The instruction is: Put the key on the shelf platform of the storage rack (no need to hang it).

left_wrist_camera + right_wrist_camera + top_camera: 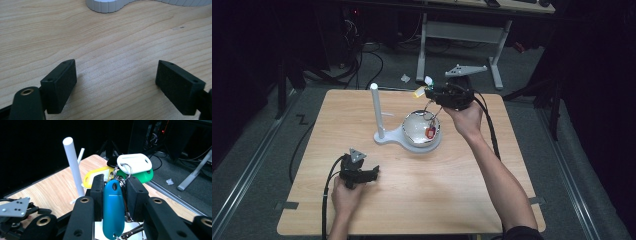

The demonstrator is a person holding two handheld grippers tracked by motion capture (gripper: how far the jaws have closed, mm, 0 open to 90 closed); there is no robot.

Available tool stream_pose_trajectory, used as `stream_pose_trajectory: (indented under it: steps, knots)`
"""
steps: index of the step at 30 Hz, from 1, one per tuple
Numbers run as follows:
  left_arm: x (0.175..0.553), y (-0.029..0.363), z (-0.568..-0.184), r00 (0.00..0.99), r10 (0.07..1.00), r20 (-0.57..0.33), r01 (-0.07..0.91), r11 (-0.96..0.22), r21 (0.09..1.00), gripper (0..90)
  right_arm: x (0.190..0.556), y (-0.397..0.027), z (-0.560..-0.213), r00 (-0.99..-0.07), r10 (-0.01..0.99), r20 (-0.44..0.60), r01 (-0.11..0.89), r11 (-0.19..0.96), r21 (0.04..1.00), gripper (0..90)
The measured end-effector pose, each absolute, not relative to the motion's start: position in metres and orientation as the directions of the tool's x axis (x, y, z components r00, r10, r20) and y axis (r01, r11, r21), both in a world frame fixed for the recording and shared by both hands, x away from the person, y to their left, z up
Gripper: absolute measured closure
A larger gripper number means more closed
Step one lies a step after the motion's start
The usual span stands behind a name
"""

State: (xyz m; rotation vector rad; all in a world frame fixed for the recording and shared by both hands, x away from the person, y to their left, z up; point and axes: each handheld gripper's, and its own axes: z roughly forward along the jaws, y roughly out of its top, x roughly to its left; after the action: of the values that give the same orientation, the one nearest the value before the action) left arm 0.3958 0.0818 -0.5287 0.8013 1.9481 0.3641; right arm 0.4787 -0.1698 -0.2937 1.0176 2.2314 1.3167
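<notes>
The right tongs [113, 192] are clamped on a bunch of key tags [125, 170], gripping the blue tag [113, 212] between the jaws so that its long axis runs along them. The white, green and yellow tags fan out past the jaw tips on their rings. In the high view the right tongs [437, 97] hold the bunch up over the white bowl [414, 131], with a red tag [430, 133] dangling down into it. The white post [377, 110] of the stand rises just to the left of the bowl, and from these tongs it stands upright off to the left, so hanging the bunch there would likely mean carrying it leftward. The left tongs [371, 173] rest on the counter [462, 190] with jaws apart and nothing between them, well away from the stand.
</notes>
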Motion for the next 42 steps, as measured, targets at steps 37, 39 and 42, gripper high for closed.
stream_pose_trajectory:
  steps: [37, 39, 42]
  knots:
    - [0.396, 0.081, -0.528, -0.332, 0.660, -0.673, 0.373, 0.748, 0.550, 17.6, 0.493, -0.155, -0.366, -0.666, 0.743, 0.072, 0.481, 0.354, 0.802, 72.1]
    - [0.396, 0.083, -0.529, -0.311, 0.681, -0.663, 0.381, 0.728, 0.569, 17.6, 0.493, -0.156, -0.370, -0.667, 0.742, 0.071, 0.485, 0.359, 0.797, 72.1]
    - [0.396, 0.082, -0.529, -0.321, 0.670, -0.669, 0.377, 0.739, 0.559, 17.6, 0.492, -0.156, -0.376, -0.668, 0.741, 0.069, 0.489, 0.367, 0.791, 72.1]
